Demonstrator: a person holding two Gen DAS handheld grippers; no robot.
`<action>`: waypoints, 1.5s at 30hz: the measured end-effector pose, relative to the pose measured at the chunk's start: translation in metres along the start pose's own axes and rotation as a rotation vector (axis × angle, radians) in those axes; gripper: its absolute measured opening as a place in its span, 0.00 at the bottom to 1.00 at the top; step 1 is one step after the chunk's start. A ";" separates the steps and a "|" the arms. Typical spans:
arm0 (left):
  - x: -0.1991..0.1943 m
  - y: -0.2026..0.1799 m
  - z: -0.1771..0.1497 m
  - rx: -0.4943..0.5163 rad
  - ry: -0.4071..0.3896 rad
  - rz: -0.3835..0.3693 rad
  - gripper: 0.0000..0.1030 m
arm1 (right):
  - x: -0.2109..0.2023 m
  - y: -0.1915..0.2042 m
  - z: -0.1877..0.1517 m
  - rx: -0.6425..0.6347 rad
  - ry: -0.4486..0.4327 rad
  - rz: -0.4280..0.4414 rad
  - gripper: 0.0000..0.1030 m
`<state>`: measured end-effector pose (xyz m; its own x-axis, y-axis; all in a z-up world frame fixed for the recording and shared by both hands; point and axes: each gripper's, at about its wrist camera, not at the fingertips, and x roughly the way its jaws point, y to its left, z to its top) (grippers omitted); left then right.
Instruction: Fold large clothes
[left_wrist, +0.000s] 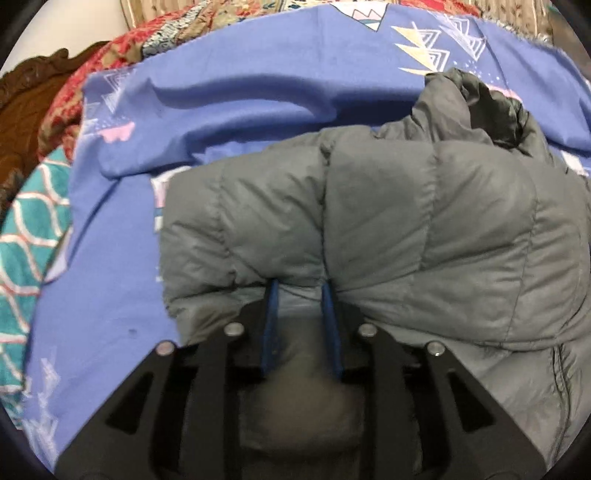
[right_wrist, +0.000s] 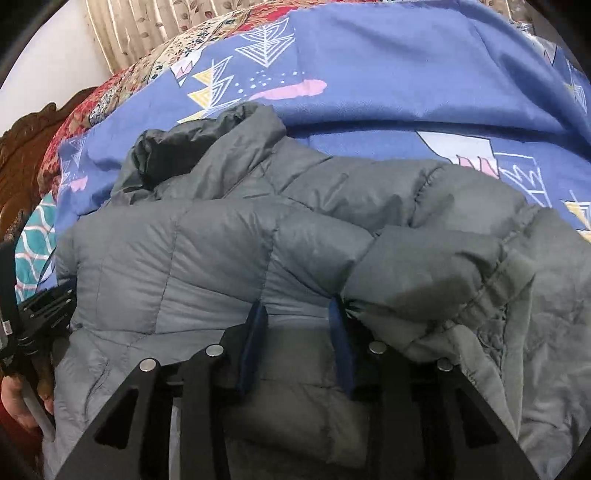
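A grey quilted puffer jacket (left_wrist: 424, 221) lies folded on a blue patterned bedsheet (left_wrist: 258, 62), its dark-lined collar (left_wrist: 495, 110) at the far end. My left gripper (left_wrist: 299, 286) stands at the jacket's near edge. Its blue pads are slightly apart with a flat strip of jacket fabric between them, and a puffy fold bulges over the tips. In the right wrist view the jacket (right_wrist: 221, 251) fills the middle, with a sleeve (right_wrist: 443, 273) folded across it. My right gripper (right_wrist: 297, 304) is open over the jacket body, its right fingertip (right_wrist: 338, 306) against the sleeve's edge.
A teal wave-patterned cloth (left_wrist: 26, 236) and a red floral quilt (left_wrist: 122, 48) lie left of the sheet, beside a carved wooden headboard (left_wrist: 29, 96). A curtain (right_wrist: 140, 29) hangs behind the bed. A person's hand (right_wrist: 18, 402) shows at the left edge.
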<state>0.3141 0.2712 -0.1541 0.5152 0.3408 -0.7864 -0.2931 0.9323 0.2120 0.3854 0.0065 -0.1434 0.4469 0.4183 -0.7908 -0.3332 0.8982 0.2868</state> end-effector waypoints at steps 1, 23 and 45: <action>-0.008 0.003 0.000 -0.007 0.005 -0.007 0.24 | -0.023 -0.002 -0.006 0.041 -0.019 0.051 0.58; -0.160 -0.085 -0.190 0.172 0.043 -0.227 0.40 | -0.264 -0.170 -0.307 0.302 -0.114 -0.074 0.73; -0.304 -0.110 -0.107 0.229 0.081 -0.717 0.80 | -0.234 0.083 -0.217 -0.352 -0.174 0.334 0.27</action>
<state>0.1034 0.0514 -0.0001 0.4527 -0.3607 -0.8155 0.2709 0.9269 -0.2596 0.0736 -0.0461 -0.0521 0.3900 0.7179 -0.5766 -0.7275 0.6241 0.2850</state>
